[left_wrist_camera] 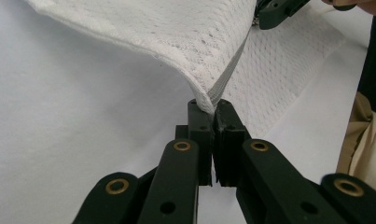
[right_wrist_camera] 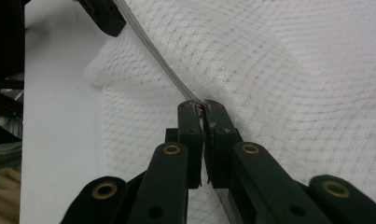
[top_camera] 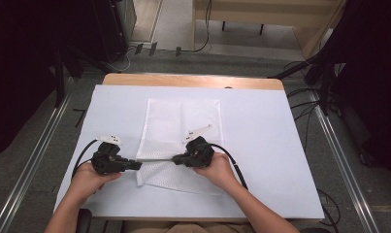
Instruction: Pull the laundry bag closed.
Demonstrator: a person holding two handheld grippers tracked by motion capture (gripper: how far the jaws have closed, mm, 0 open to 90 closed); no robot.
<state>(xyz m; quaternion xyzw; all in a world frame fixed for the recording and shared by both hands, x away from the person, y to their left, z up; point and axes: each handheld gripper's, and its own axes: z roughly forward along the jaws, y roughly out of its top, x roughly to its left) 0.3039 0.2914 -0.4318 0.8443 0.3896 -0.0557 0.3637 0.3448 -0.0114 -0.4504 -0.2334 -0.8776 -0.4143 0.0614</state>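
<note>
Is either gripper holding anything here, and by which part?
Both hold the white mesh cloth by its hemmed edge: left gripper at one end, right gripper at the other, the edge stretched taut between.

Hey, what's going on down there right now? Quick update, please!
Left tongs shut on white mesh cloth. Right tongs shut on same edge. Edge stretched taut between them, raised off table. Nothing in the way.

I found nothing to read from my station. The white mesh cloth (top_camera: 181, 141) carried no label or print that I could make out, and the white sheet on the counter (top_camera: 261, 145) was blank. The black jaws showed brass rivets but no brand; any marking may have been too small.
</note>
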